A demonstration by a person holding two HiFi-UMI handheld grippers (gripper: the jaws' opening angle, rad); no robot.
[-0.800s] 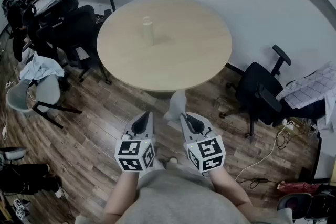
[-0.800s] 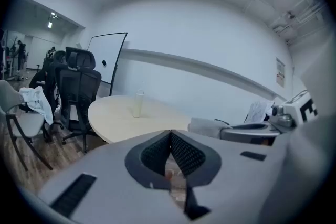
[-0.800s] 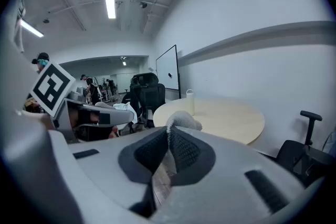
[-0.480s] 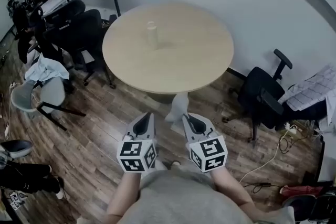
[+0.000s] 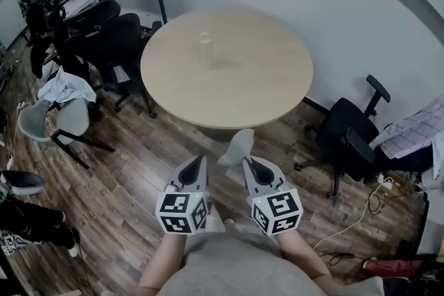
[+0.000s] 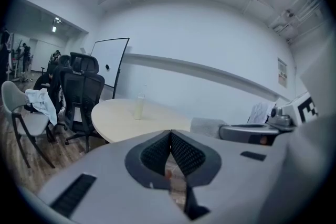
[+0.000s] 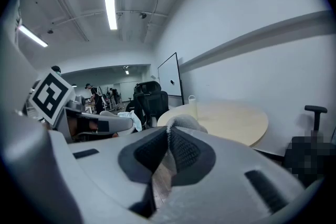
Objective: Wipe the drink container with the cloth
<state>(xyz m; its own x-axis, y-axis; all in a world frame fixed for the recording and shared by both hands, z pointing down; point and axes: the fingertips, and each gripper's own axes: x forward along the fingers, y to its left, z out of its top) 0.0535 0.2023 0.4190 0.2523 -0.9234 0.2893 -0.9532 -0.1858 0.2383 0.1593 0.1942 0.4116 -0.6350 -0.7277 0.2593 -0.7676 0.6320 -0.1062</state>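
One drink container [image 5: 205,50] stands upright on the round table [image 5: 270,90], offset toward 10 o'clock from the tabletop centre. Nothing touches it, and it is well apart from both grippers. The cloth [image 5: 238,147] is off the table, above the wooden floor [image 5: 132,177], at 6 o'clock from the table edge. The right gripper [image 5: 248,161] pinches the cloth between its jaws, and the cloth bunches past the tips. The left gripper [image 5: 200,160], just beside it at 9 o'clock, has its jaws pressed together on nothing. Black office chairs [image 5: 104,31] stand at 9 o'clock from the table.
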